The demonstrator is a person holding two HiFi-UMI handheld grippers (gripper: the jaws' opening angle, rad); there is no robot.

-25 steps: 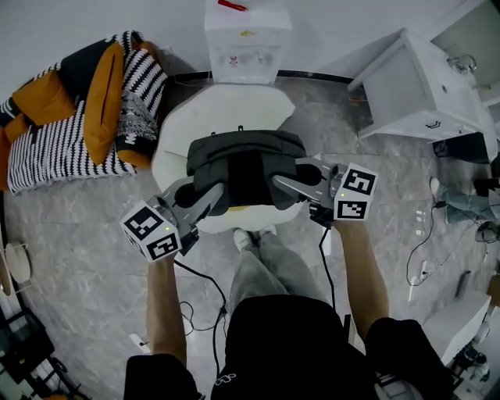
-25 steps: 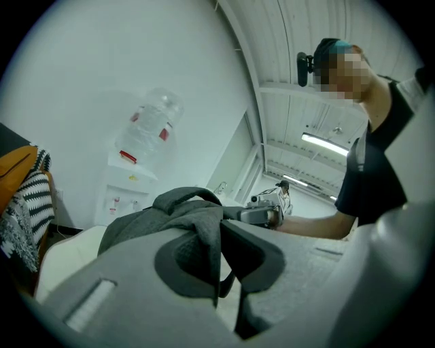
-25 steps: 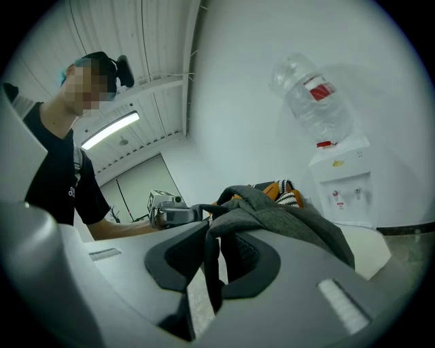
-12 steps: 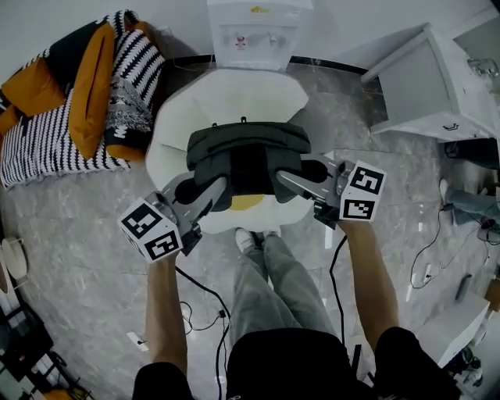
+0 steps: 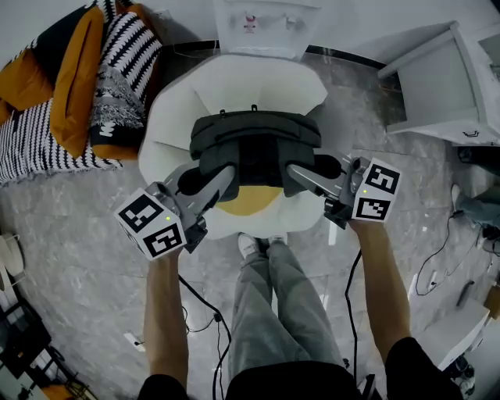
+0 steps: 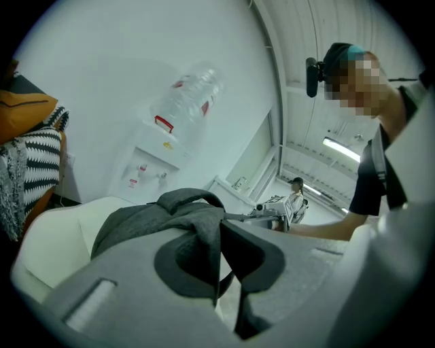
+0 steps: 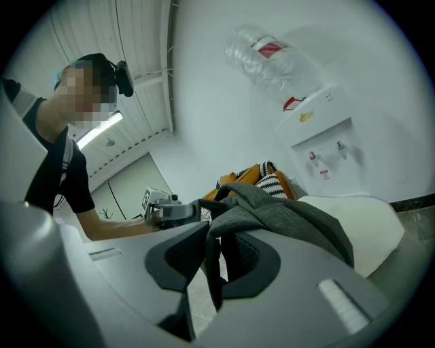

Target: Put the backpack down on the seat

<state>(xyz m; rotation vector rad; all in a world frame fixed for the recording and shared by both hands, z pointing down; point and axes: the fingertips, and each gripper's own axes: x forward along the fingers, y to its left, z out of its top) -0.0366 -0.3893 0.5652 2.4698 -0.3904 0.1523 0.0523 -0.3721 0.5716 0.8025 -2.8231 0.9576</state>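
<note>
A dark grey backpack (image 5: 254, 148) hangs over the white round seat (image 5: 234, 90), held up from both sides. My left gripper (image 5: 221, 178) is shut on a grey strap (image 6: 204, 234) at the pack's left side. My right gripper (image 5: 298, 173) is shut on the strap (image 7: 212, 262) at its right side. The pack's body (image 6: 153, 214) bulges beyond the jaws in the left gripper view, with the seat (image 6: 51, 234) behind it. In the right gripper view the pack (image 7: 296, 221) drapes over the seat (image 7: 363, 217). Whether the pack's bottom touches the seat is hidden.
A water dispenser (image 5: 266, 19) stands against the wall behind the seat. Striped and orange cushions (image 5: 78, 86) lie on the left. A white cabinet (image 5: 449, 78) is at the right. Cables (image 5: 205, 312) run over the marble floor by the person's legs. A yellow patch (image 5: 248, 201) shows on the seat's front.
The person has stepped closer to the seat, and both grippers have carried the backpack farther over it. The grips have not changed.
</note>
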